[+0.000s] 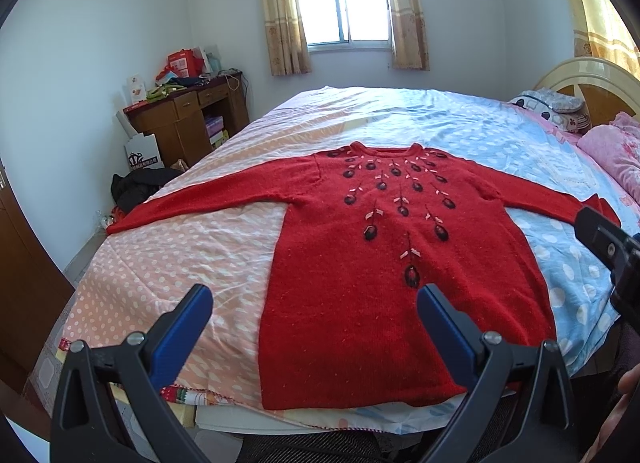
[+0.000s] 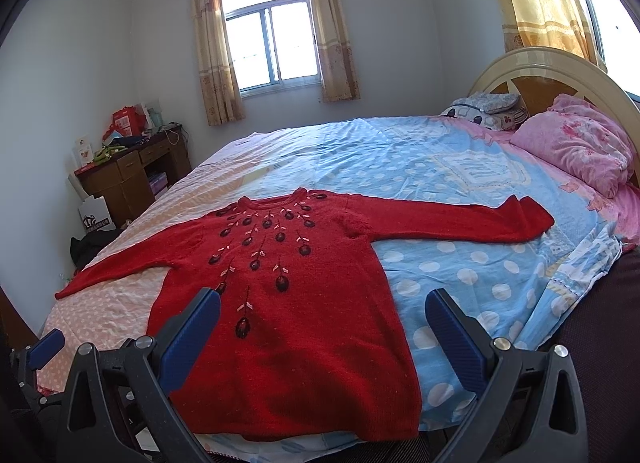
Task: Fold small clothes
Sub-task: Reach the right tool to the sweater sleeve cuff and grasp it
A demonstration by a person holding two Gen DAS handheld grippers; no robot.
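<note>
A bed (image 2: 460, 167) with a dotted sheet, peach toward nine o'clock and blue toward three, fills a pale room with a curtained window (image 2: 268, 47) at twelve and a cluttered wooden desk (image 1: 188, 119) at ten. The red sweater (image 1: 400, 283) lies face up near the foot edge, both sleeves stretched straight out, I judge so that each can be folded inward. My left tongs (image 1: 316, 311) and right tongs (image 2: 324, 315) hover spread wide above the hem, pinching nothing. Pink pillows (image 2: 576, 143) sit at two.

Fuzzy matt knit sweater (image 1: 400, 283) on wrinkled cotton bedsheet (image 1: 180, 263); glossy wooden headboard (image 2: 532, 71).
</note>
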